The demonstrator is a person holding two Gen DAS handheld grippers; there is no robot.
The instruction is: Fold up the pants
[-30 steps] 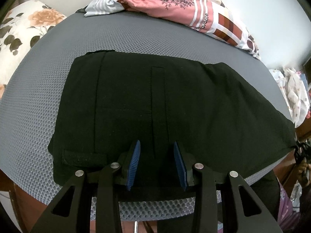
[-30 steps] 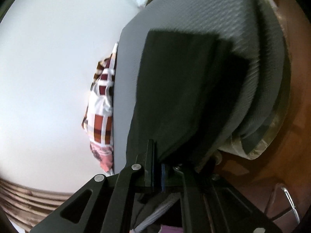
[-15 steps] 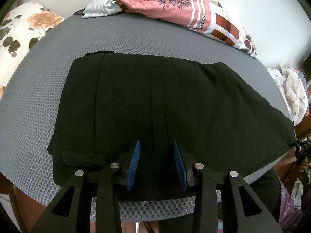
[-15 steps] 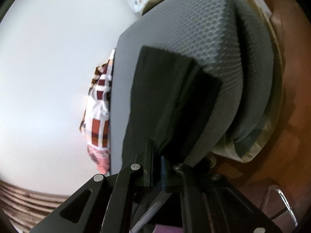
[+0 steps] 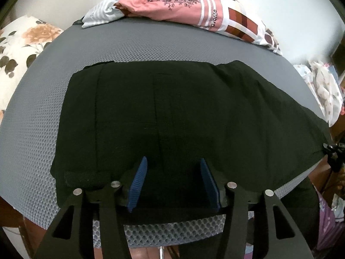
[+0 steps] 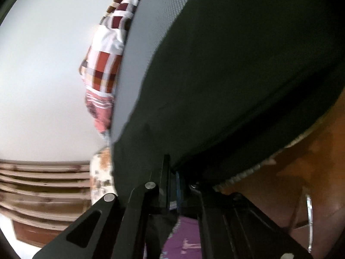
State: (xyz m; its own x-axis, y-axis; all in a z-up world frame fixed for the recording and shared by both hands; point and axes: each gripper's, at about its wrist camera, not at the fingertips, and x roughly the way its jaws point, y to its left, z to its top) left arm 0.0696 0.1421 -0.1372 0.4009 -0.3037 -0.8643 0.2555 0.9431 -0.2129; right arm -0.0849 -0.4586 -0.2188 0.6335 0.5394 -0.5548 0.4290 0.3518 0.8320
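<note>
So I'm looking down the left gripper [image 5: 172, 182] right now and its blue fingers [image 5: 138, 181] are spread wide, holding nothing, just hovering over the near edge of the black pants [image 5: 183, 112]. The pants are lying flat on the grey mesh-covered surface [image 5: 38, 112], looks more like a padded mat than a counter, with what I take to be the waistband end out at my 9 o'clock and the leg running off toward 3 o'clock, where it's reaching the edge.

Over on the right gripper [image 6: 172, 177] the fingers are clamped together on a black fabric edge, which I'm reading as the leg end of the same pants. That view is blurry and the cloth is filling most of it, so I can't tell how much is pinched.

The bit that matters for the next move: the long axis is running 9 to 3 across the left camera, the right hand has the far end, and the left is the nearer one to the waist. My guess is the right end needs carrying over toward 9 o'clock while the left pins or grabs the near hem.

Pile of pink and checked laundry [image 5: 194, 10] is sitting at 12 o'clock, well apart from the pants.
</note>
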